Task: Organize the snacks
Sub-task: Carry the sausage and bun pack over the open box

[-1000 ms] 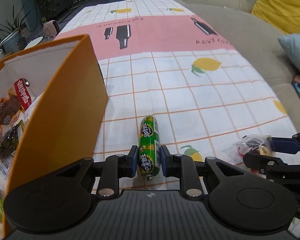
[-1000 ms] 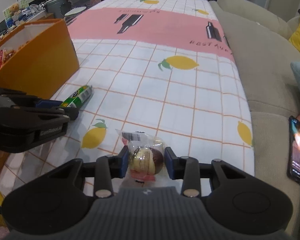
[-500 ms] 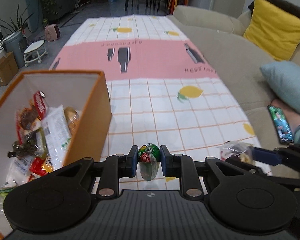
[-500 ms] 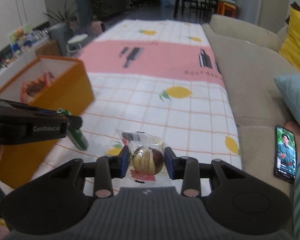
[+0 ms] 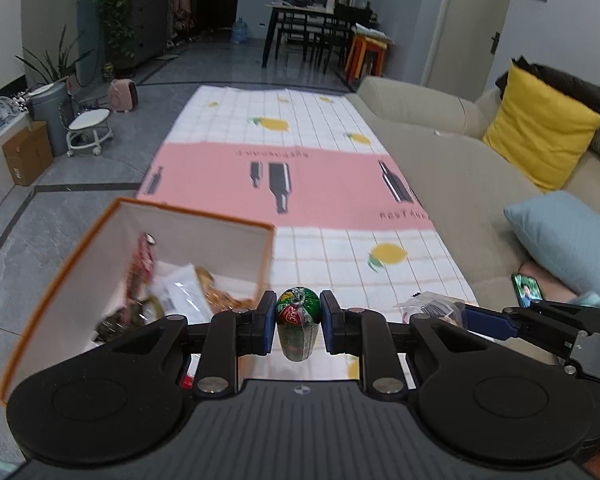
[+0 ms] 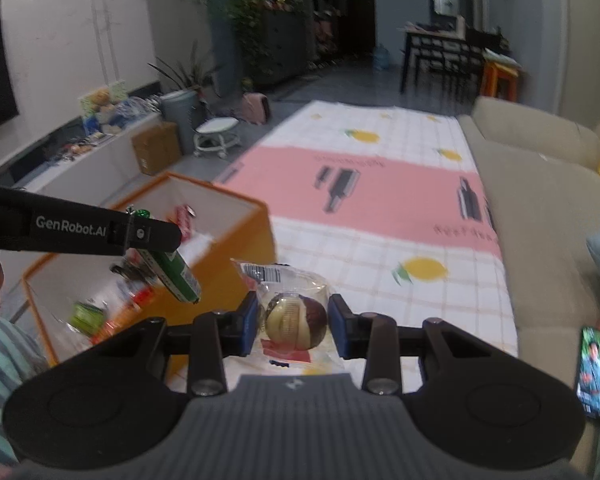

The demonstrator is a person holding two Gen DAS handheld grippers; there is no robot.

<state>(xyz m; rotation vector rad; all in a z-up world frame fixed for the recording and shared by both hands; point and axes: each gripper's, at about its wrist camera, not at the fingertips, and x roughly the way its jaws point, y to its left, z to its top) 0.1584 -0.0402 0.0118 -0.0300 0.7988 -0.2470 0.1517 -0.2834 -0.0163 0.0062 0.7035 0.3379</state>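
Both grippers: loaded, each carrying one snack in the air.
left gripper [image 5: 298,322]: clamped on green sausage stick [image 5: 297,320], stick hanging end-down between the pads, just beside the box's near right corner.
right gripper [image 6: 293,326]: pads pressed on wrapped round pastry [image 6: 294,320], clear wrapper bulging above the pads; hovering over the tablecloth [image 6: 380,240], right of the box.
orange box [image 5: 204,216]: open top, white lining, several snack packs already inside.
step: carry-to-box, release not yet done.
next, my read: shift left over the opening, then open; right follows once left is clear, else the tools may bump.
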